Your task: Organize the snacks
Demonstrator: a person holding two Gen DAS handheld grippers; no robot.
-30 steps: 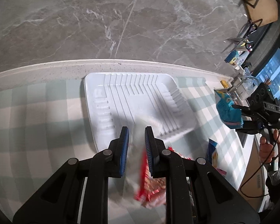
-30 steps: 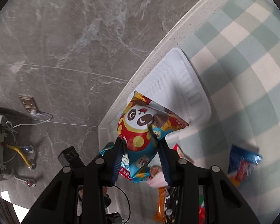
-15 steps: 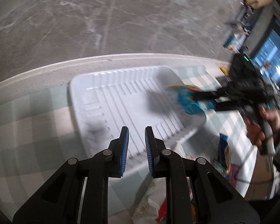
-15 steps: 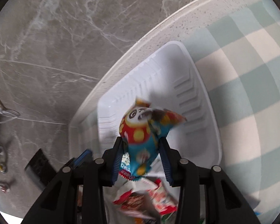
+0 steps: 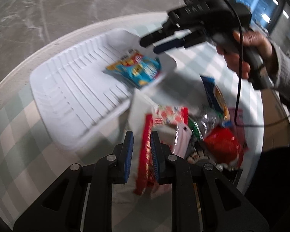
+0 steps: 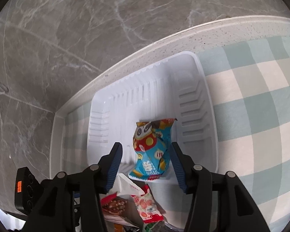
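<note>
Nearest, the left tool [image 5: 141, 155] is seen closed above a blurred red snack wrapper [image 5: 145, 154]. Farther, the right tool [image 6: 145, 161], jaws just opened, is spread around the blue panda-print snack bag [image 6: 152, 150], lying released in the ribbed white plastic tray [image 6: 191, 73].

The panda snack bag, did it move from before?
Yes. The panda snack bag went down from between the right gripper's just-opening jaws and now lies in the white tray.
</note>
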